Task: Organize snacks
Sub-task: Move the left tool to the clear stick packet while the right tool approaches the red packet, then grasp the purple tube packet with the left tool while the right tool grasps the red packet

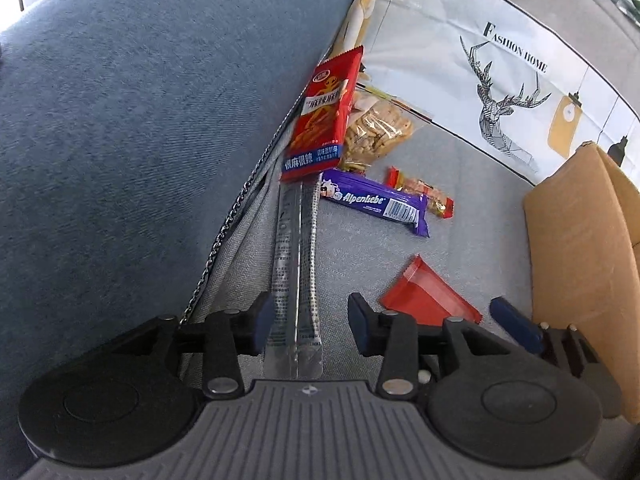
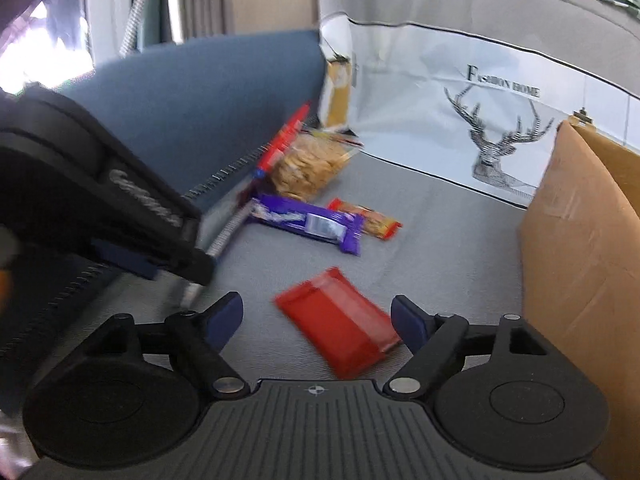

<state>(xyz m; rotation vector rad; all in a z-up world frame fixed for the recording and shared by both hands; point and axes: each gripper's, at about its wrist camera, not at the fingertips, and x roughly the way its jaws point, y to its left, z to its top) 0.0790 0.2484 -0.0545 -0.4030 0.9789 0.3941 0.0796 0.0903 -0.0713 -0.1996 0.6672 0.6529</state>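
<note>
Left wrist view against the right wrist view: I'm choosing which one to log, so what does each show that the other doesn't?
Only the left wrist view shows the long clear stick pack lying between the open left gripper fingers, and the readable front of the red spicy-strip bag.

Only the right wrist view shows the flat red packet between the open right gripper fingers.

Both show the purple Alpenliebe bar, peanut bag, cardboard box and deer cushion.

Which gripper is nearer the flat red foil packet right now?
Right. The right gripper is open with the flat red foil packet between its fingers; the left gripper straddles a clear stick pack beside it.
</note>
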